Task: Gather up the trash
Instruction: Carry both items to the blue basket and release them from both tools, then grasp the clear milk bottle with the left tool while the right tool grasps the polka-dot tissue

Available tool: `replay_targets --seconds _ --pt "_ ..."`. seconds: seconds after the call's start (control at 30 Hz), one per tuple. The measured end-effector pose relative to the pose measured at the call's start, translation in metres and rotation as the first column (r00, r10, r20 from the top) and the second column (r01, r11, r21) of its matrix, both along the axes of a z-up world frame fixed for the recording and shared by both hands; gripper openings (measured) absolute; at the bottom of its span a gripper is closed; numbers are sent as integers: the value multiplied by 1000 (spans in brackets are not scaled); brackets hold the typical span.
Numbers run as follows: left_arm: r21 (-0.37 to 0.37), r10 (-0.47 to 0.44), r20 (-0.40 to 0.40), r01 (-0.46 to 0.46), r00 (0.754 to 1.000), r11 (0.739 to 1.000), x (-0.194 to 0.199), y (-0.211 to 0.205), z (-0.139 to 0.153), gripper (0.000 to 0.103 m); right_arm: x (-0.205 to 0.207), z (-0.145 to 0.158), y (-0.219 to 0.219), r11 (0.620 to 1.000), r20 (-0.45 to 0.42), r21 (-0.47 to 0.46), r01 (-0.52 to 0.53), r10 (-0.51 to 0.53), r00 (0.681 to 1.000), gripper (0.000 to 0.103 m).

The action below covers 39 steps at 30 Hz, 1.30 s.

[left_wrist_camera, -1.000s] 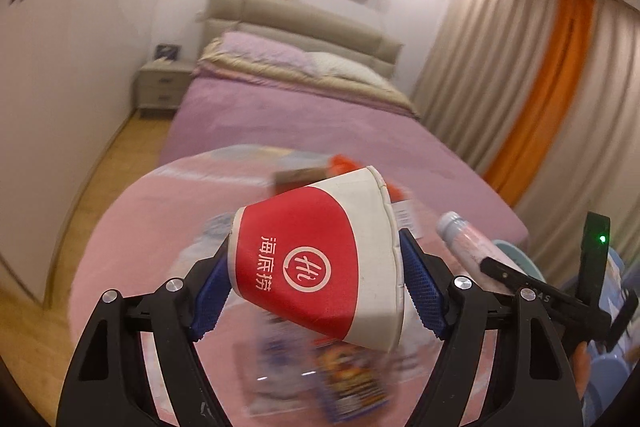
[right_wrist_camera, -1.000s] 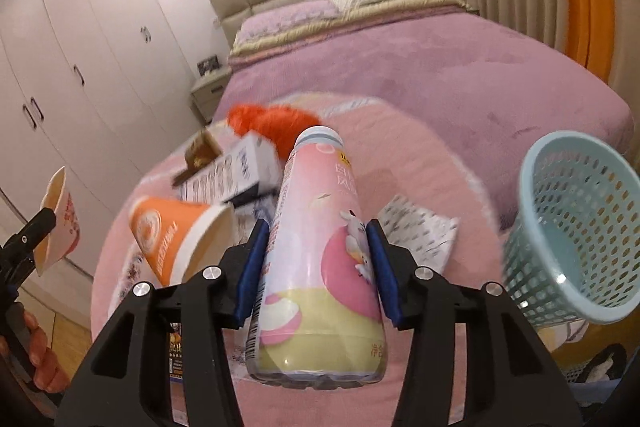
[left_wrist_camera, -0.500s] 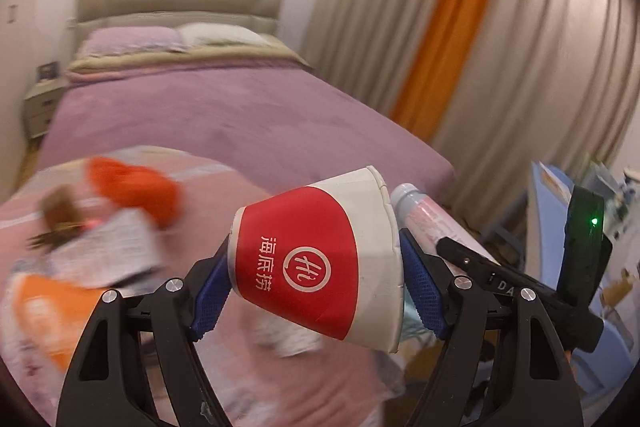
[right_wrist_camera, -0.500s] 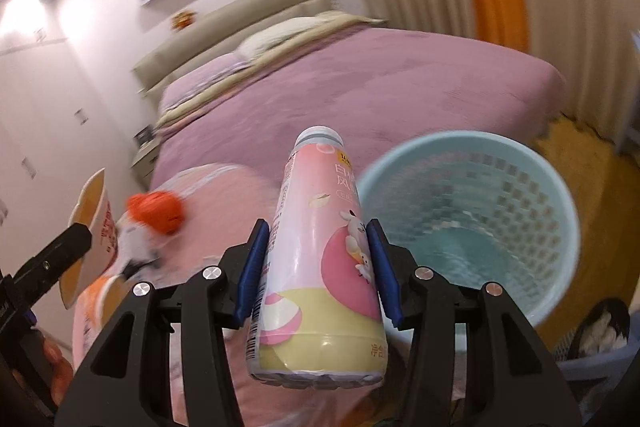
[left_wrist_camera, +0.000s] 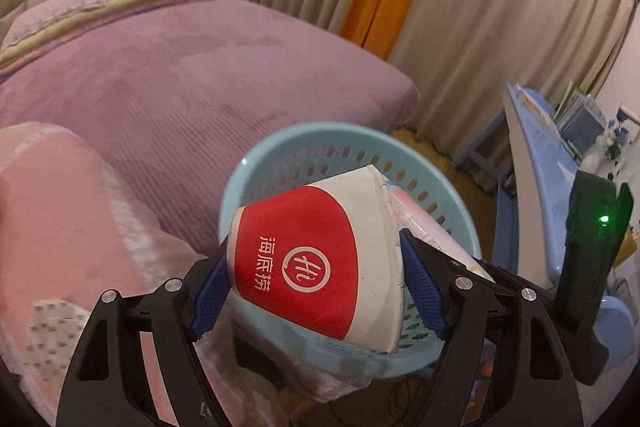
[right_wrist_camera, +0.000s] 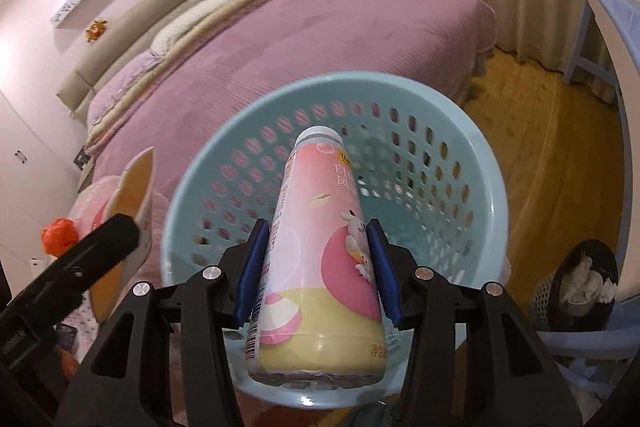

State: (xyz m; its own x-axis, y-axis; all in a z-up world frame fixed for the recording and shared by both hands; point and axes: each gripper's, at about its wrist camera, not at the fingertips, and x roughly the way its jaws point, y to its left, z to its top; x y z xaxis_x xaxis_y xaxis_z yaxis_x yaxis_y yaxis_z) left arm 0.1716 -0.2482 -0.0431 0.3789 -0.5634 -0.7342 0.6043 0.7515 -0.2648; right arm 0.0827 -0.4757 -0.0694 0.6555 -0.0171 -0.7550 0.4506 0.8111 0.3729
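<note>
We have the left gripper [left_wrist_camera: 316, 283] clenched across a red-and-white paper cup [left_wrist_camera: 316, 263], lying sideways between the blue pads, and the right gripper [right_wrist_camera: 318, 267] squeezing a pink drink bottle [right_wrist_camera: 320, 251] at its mid-body, cap pointing away from us. The cup looks light and thin-walled, so it will crush if we squeeze harder; holding it across the wall near the middle seems right. The bottle looks stiff, smooth and perhaps slippery, so the waist suits it. Both now hang over the mouth of the light blue basket [right_wrist_camera: 400, 87], which stands on the wooden floor beside the foot edge of the purple bed [right_wrist_camera: 320, 39]. A second ago we faced the cluttered pink cover with the basket off at the side; now it fills both views.
</note>
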Motion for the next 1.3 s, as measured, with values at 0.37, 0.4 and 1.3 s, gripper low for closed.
replay_targets --seconds 0.37,0.4,1.3 --pt "3 21 -14 -21 1000 1000 -6 8 -4 84 1 -8 -11 999 -11 35 -8 8 1000 52" --pt "-8 19 -10 -19 1000 1000 -9 13 -2 84 0 -7 -9 999 -6 35 -14 15 1000 52" --pt "-70 513 217 -511 830 857 -124 294 85 86 1 85 191 898 179 -214 -385 424 888 52"
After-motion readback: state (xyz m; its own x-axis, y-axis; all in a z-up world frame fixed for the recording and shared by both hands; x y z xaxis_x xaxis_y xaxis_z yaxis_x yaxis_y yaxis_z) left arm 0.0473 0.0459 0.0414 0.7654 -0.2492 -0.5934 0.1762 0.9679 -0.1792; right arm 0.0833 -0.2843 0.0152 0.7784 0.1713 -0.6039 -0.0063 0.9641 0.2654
